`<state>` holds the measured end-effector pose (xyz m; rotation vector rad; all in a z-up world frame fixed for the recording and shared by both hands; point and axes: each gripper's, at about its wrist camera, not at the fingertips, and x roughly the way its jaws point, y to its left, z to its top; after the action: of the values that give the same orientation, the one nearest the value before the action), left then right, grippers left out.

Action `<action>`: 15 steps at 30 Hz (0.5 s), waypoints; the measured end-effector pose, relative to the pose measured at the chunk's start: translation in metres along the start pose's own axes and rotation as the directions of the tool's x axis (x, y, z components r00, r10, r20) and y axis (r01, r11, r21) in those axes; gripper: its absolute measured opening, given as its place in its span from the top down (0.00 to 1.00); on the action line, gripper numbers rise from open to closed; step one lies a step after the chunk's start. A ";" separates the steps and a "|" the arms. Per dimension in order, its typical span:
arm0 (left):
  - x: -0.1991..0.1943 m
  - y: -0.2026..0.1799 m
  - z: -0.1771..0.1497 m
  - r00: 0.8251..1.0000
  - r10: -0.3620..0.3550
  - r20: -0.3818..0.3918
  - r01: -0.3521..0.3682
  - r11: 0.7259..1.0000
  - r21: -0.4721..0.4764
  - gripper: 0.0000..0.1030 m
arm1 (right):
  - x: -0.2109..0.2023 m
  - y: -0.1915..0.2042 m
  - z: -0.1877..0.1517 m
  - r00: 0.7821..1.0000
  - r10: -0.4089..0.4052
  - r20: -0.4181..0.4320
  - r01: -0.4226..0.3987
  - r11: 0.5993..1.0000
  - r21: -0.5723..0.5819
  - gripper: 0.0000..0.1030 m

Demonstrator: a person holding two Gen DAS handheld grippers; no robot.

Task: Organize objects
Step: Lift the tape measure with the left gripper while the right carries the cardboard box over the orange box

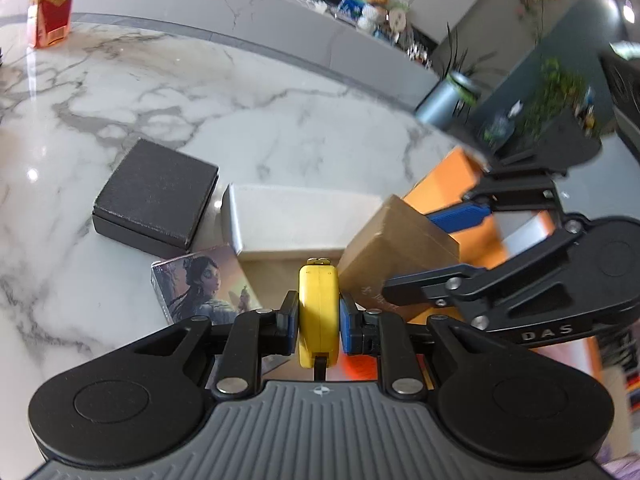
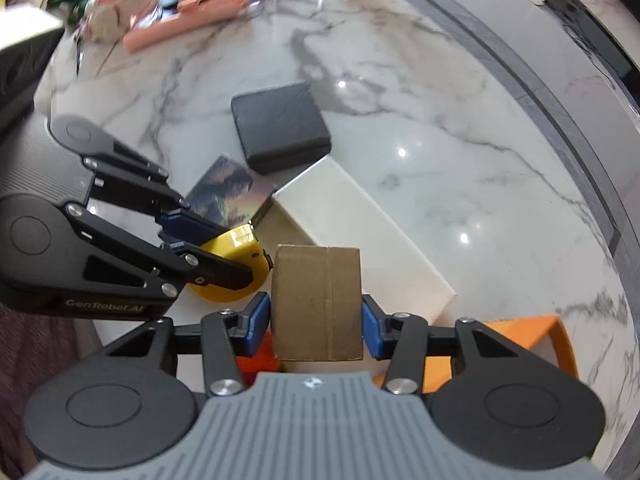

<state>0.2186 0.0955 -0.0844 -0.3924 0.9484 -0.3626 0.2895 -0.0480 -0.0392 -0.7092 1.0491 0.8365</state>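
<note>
My left gripper (image 1: 319,316) is shut on a yellow tape measure (image 1: 319,304), held on edge above the white box (image 1: 296,220). It also shows in the right wrist view (image 2: 230,258), at the left with the tape measure (image 2: 236,248). My right gripper (image 2: 317,312) is shut on a brown cardboard box (image 2: 318,300), held over the white box (image 2: 352,220) and the orange bin (image 2: 540,340). In the left wrist view the right gripper (image 1: 432,252) holds the cardboard box (image 1: 396,244) at the right.
A black flat box (image 1: 156,192) and a picture card box (image 1: 200,284) lie on the marble table (image 1: 240,92). A red-yellow carton (image 1: 50,4) stands far left. Pink objects (image 2: 180,20), a keyboard and clutter sit at the table's far side.
</note>
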 end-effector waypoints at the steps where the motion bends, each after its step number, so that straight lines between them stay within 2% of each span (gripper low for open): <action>1: -0.005 -0.003 0.002 1.000 -0.009 0.014 0.009 1.000 -0.007 0.78 | -0.009 0.000 -0.001 1.000 -0.010 0.010 0.010 1.000 0.017 0.52; 5: -0.031 -0.024 0.008 0.996 -0.045 0.075 0.045 0.999 0.003 0.78 | -0.057 -0.005 -0.008 0.997 -0.053 0.065 0.046 0.994 0.102 0.51; 9: -0.053 -0.054 0.015 0.988 -0.099 0.114 0.097 0.995 0.029 0.78 | -0.108 -0.014 -0.034 0.990 -0.083 0.114 0.055 0.972 0.228 0.51; 12: -0.061 -0.084 0.022 0.980 -0.161 0.121 0.153 0.986 0.067 0.77 | -0.131 -0.019 -0.065 0.984 -0.146 0.106 0.107 0.944 0.312 0.51; 15: -0.053 -0.114 0.027 0.976 -0.195 0.093 0.187 0.978 0.088 0.77 | -0.135 -0.031 -0.103 0.979 -0.192 0.066 0.149 0.899 0.411 0.51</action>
<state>0.1986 0.0253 0.0211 -0.4269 0.7968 -0.5493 0.2347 -0.1818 0.0548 -0.3924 1.0076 0.4754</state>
